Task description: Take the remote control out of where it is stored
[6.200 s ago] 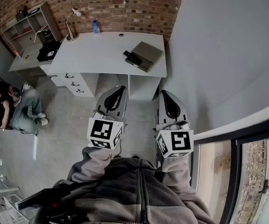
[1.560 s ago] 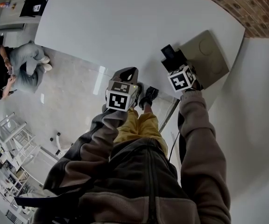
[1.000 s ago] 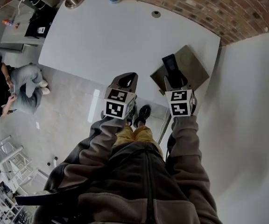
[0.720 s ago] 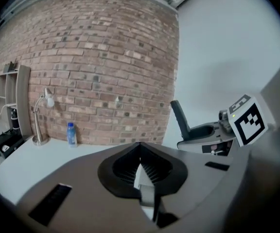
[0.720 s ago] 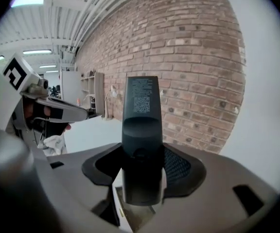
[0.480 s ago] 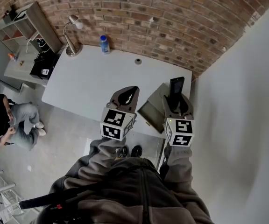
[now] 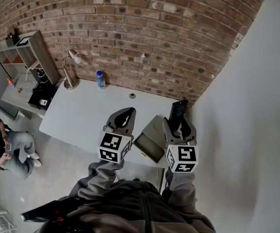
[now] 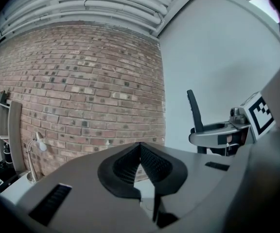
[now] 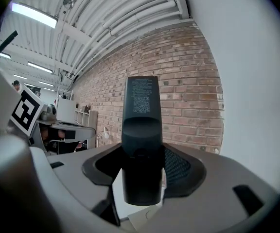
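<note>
Remote control (image 9: 141,130) stands upright, pinched at its lower end between the right gripper's (image 7: 180,126) jaws, held above the grey box (image 7: 149,139) at the right end of the tabletop (image 7: 81,115). Left gripper (image 8: 140,149) hovers beside it, jaws pressed together on nothing.

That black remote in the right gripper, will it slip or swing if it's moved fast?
Probably stiff: the remote stands straight, no sag. It's gripped near one end by the right gripper, most of it sticking out beyond, so it may pivot if bumped. Its smooth casing could slide.
</note>
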